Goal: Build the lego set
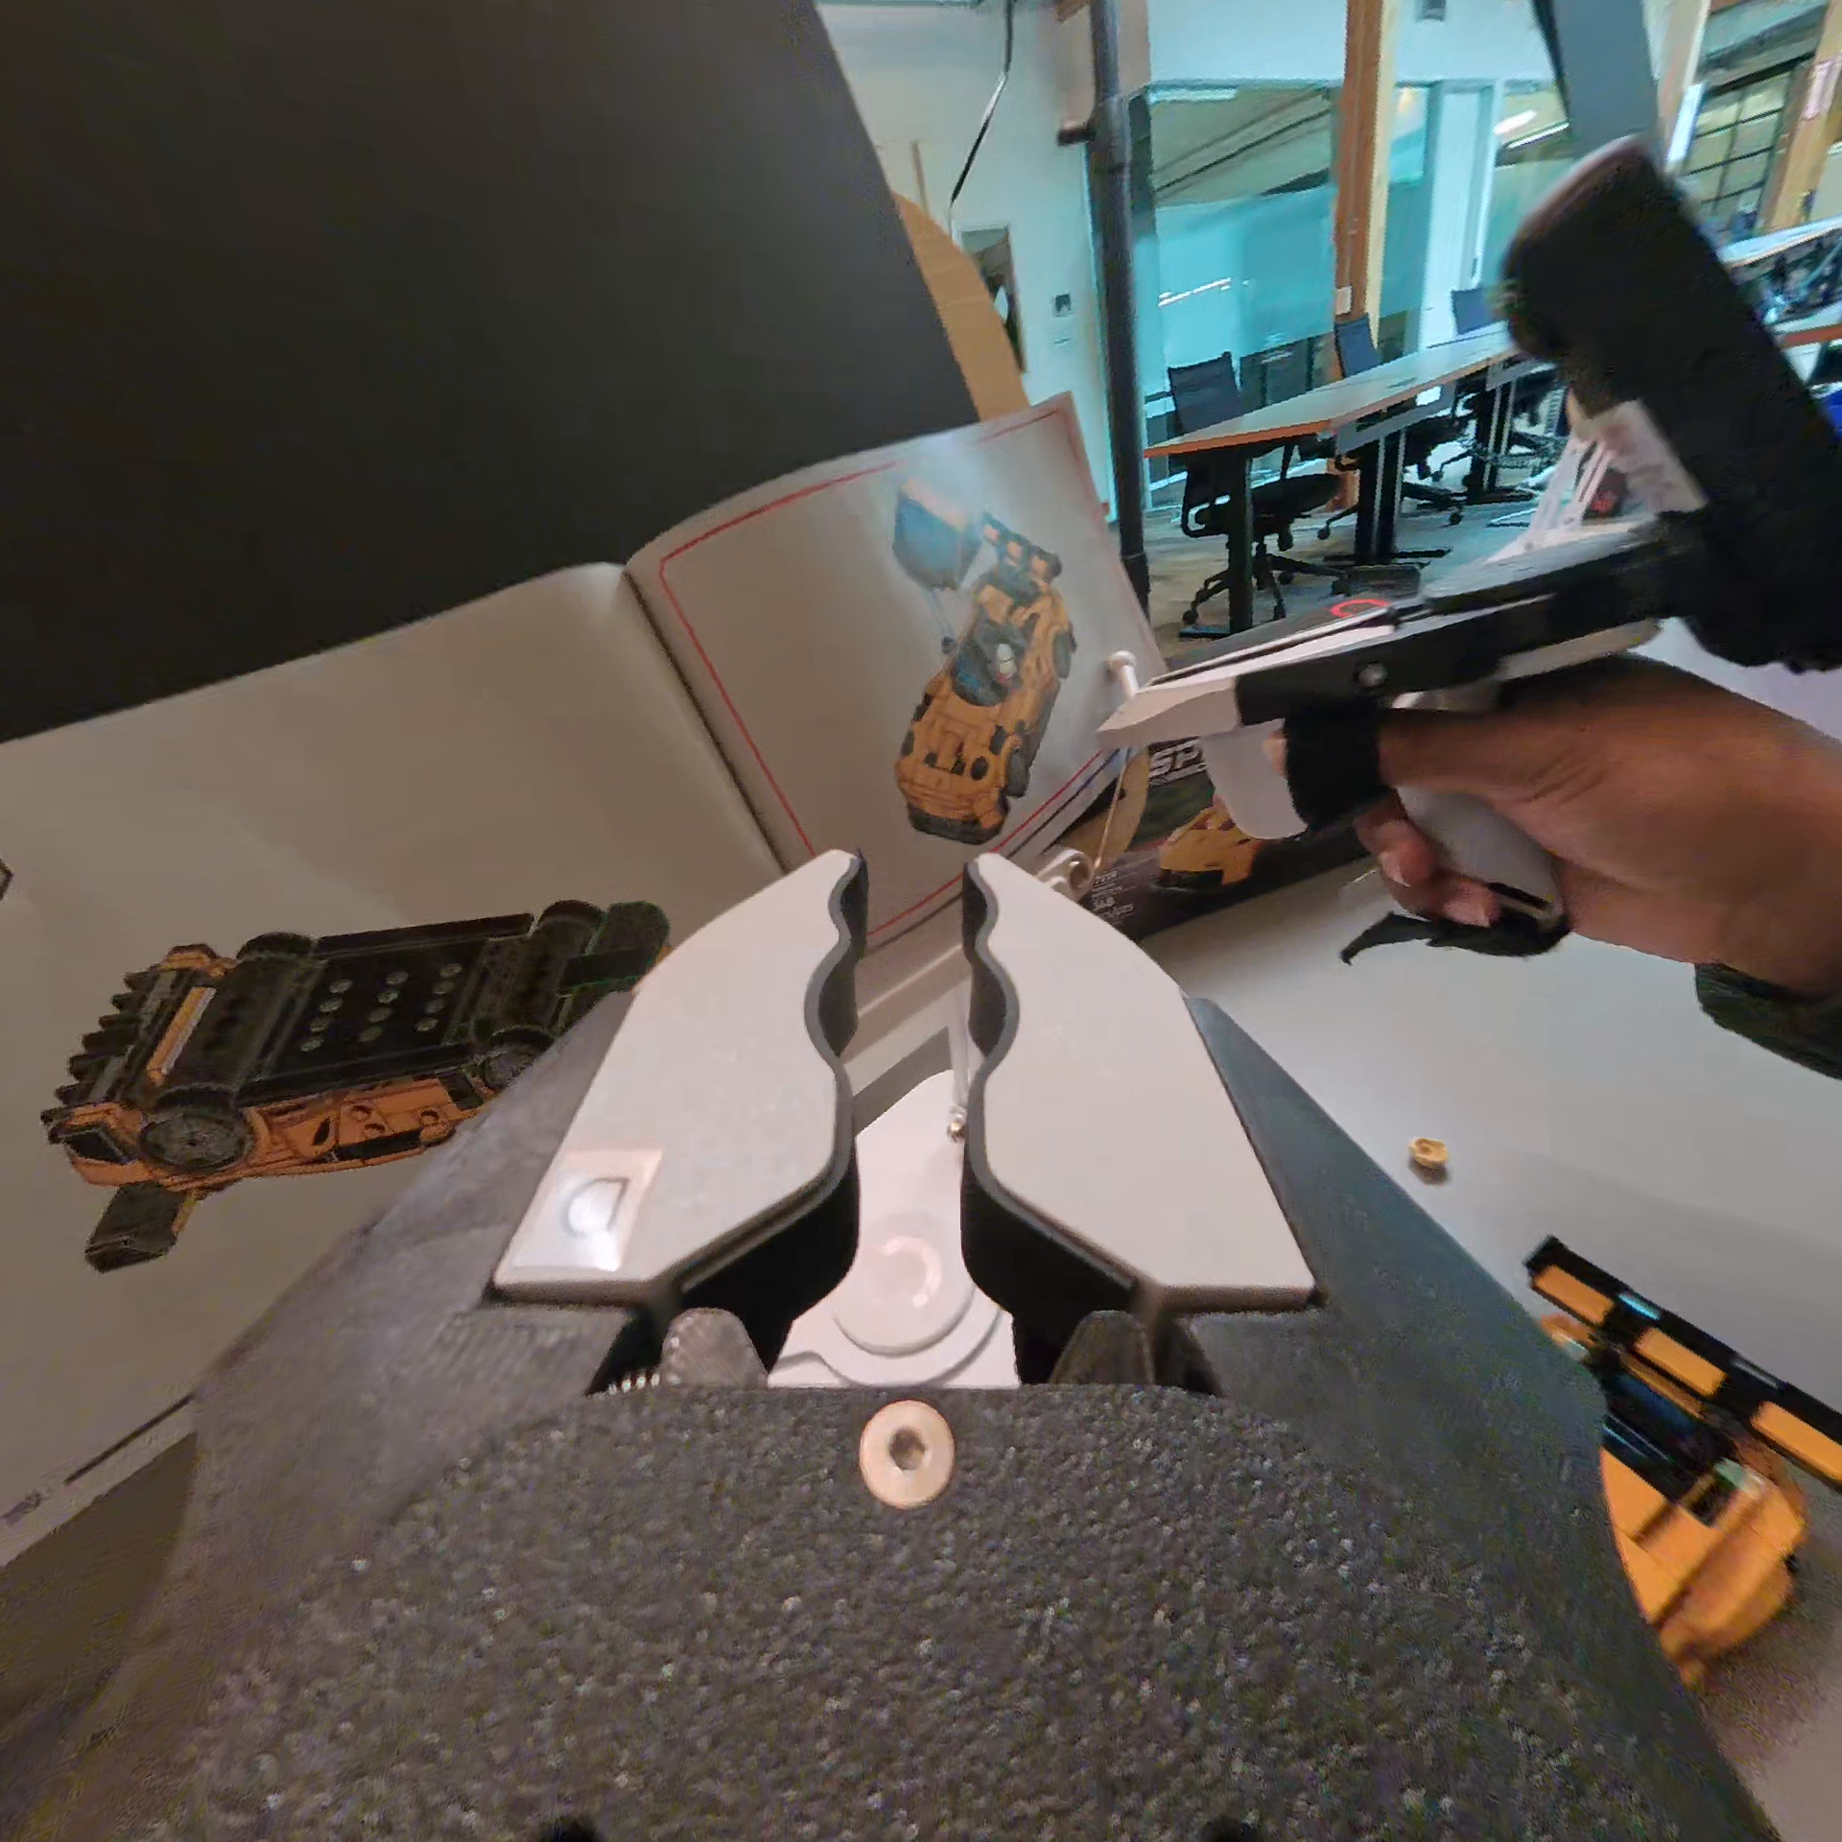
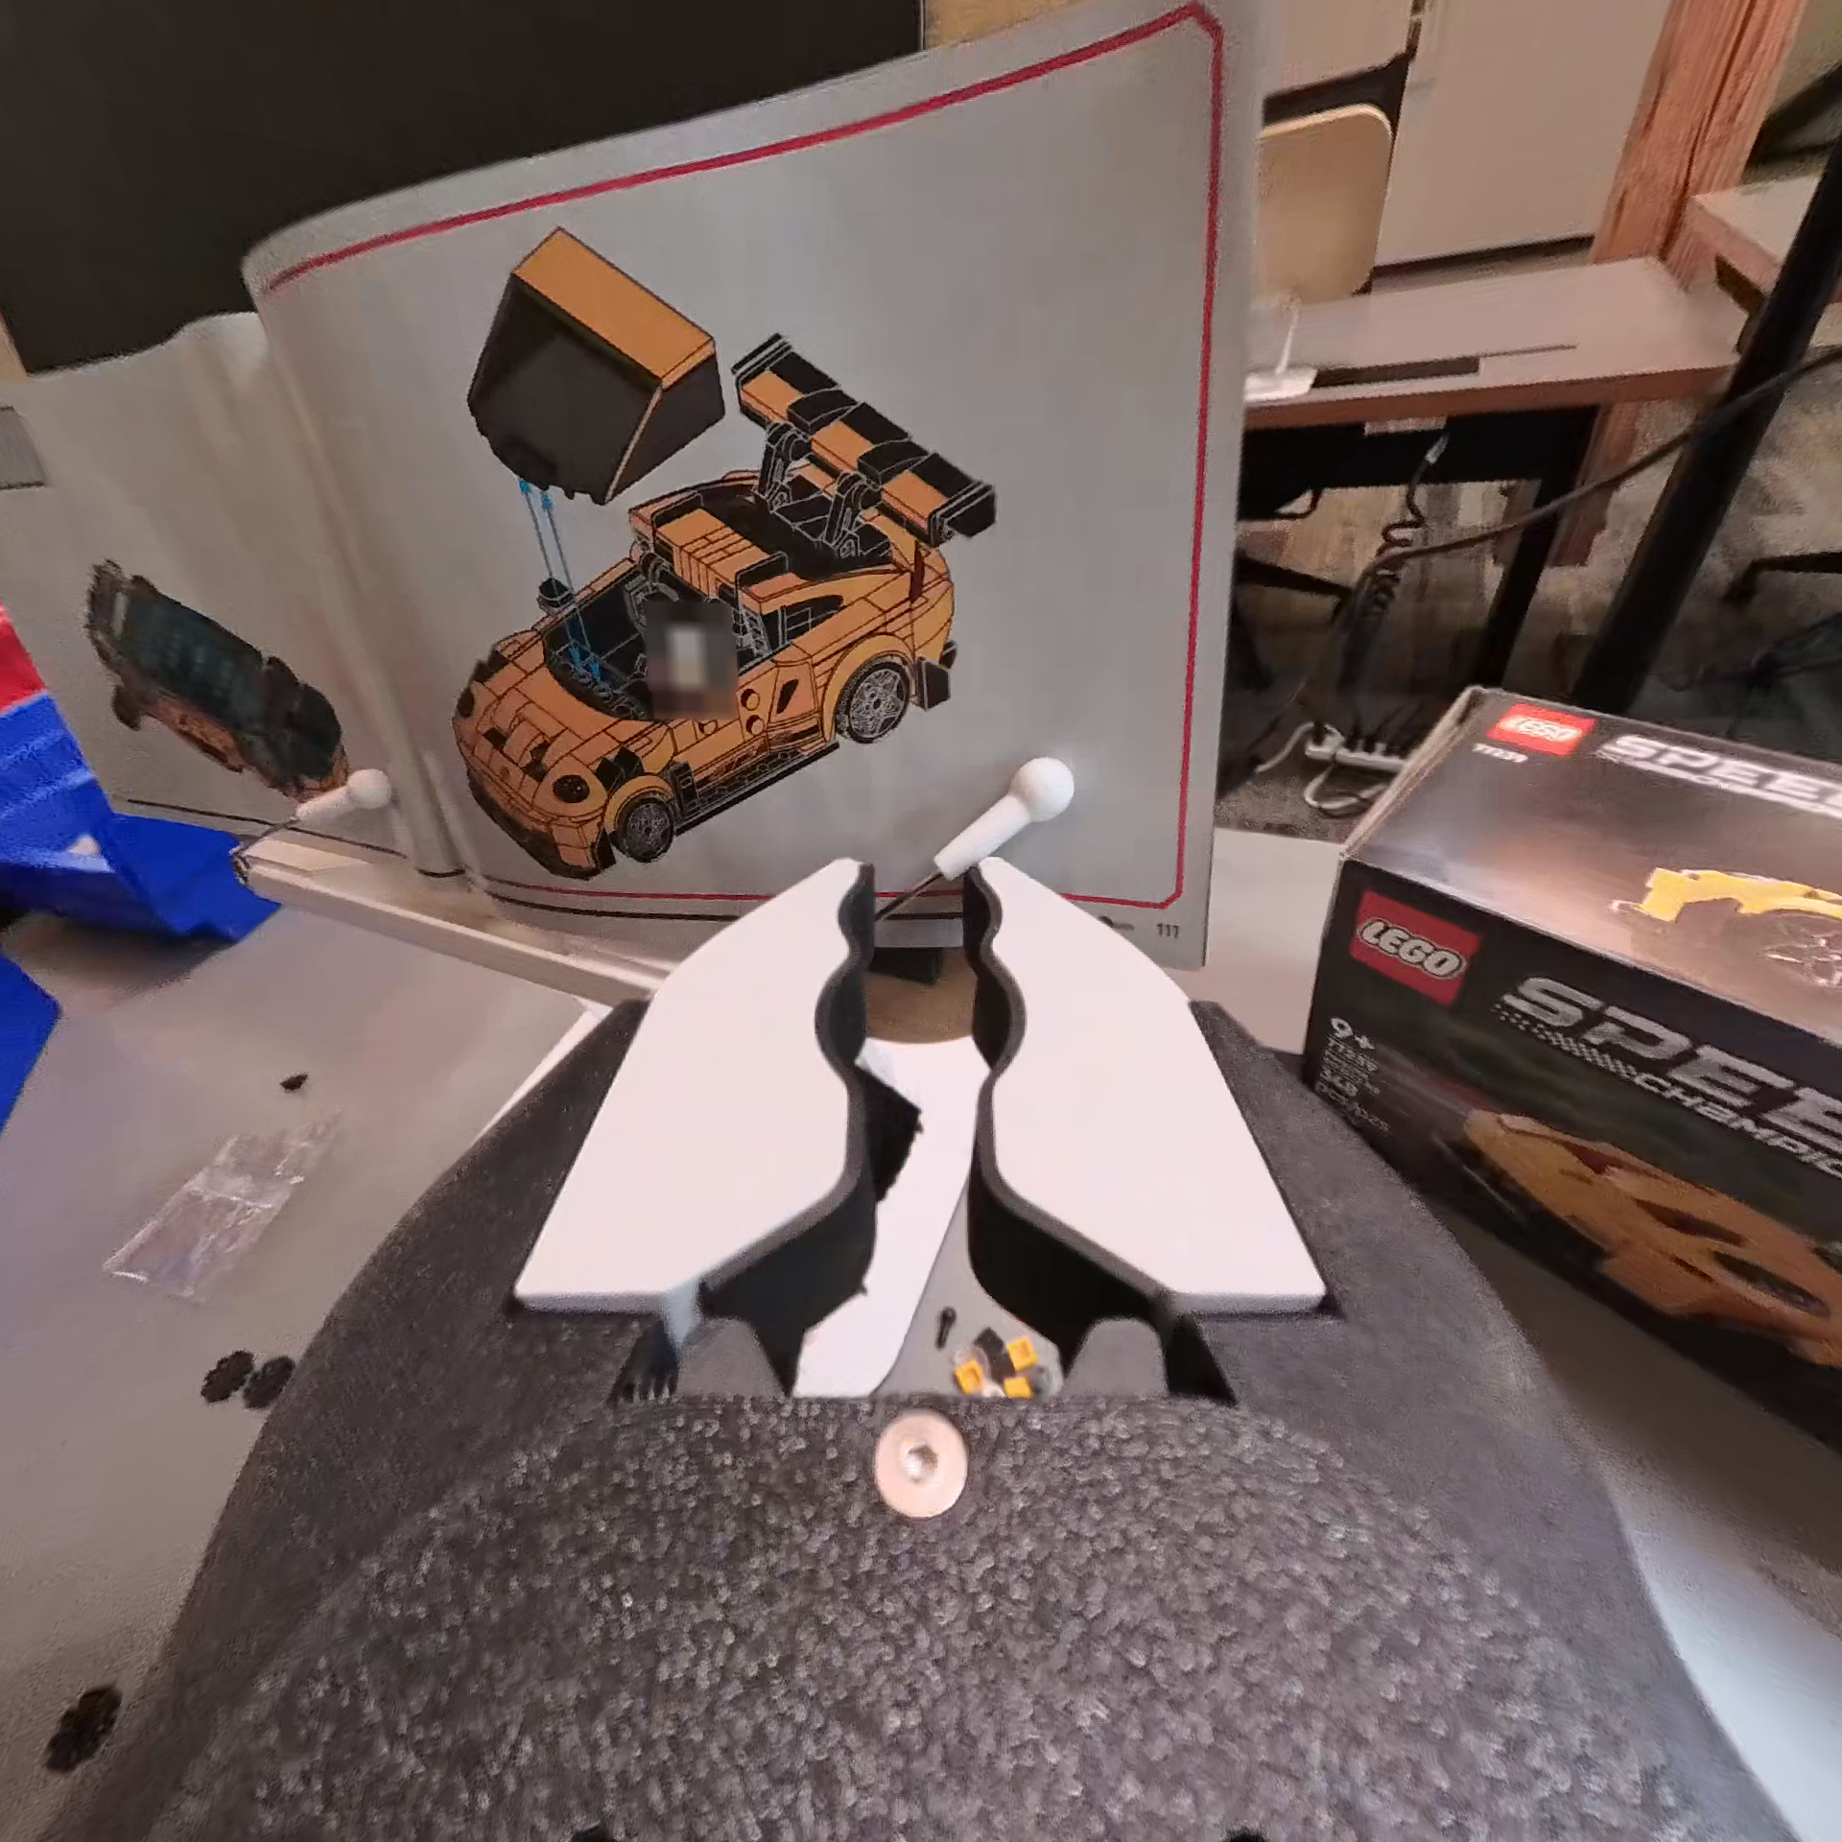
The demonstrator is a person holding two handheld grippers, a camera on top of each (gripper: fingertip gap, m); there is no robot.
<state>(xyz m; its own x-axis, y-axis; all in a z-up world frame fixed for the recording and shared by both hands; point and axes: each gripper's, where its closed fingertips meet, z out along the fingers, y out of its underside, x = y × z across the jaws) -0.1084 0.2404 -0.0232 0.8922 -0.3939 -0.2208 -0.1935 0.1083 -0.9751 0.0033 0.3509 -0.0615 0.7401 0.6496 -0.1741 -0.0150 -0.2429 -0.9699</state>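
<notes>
A partly built yellow and black lego car (image 1: 1694,1445) lies on the table at the lower right of the left wrist view. My left gripper (image 1: 912,882) is open and empty, and points at the open instruction booklet (image 1: 877,618). A hand holds my right gripper (image 1: 1126,720) at the right, in front of the booklet's right page. In the right wrist view my right gripper (image 2: 917,882) is open and faces the page with the car drawing (image 2: 897,299). A dark jagged shape (image 2: 890,1126) shows against its left finger; I cannot tell what it is. Small yellow pieces (image 2: 997,1368) lie below the gap.
The lego box (image 2: 1595,997) stands to the right and also shows in the left wrist view (image 1: 1226,857). White-tipped holder pins (image 2: 1007,812) press on the booklet. Blue bins (image 2: 60,797) are at the left, with a clear bag (image 2: 219,1206), small black pieces (image 2: 244,1381) and a tan piece (image 1: 1427,1154). The tips of one gripper are about 15 centimeters away from the tips of the other.
</notes>
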